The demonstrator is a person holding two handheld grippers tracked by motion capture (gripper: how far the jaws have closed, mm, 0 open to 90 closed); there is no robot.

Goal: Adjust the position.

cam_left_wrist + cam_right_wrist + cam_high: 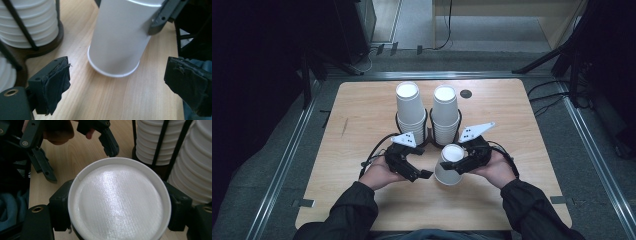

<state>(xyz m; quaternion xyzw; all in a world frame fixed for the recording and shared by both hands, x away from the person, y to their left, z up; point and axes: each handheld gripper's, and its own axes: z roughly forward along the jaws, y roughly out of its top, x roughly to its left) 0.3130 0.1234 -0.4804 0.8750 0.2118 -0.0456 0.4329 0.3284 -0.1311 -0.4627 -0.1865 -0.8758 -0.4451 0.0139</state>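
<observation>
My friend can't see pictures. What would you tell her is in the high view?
A person's right tool grips an upside-down white paper cup on a wooden table. The left tool is open beside it, and two stacks of cups stand in a black rack behind.

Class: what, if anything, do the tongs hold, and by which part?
The right tongs grip an upside-down white paper cup by its sides near the raised base. The left tongs are open, holding nothing.

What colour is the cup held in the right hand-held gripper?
White, a plain paper cup; it shows best in the right gripper view.
</observation>
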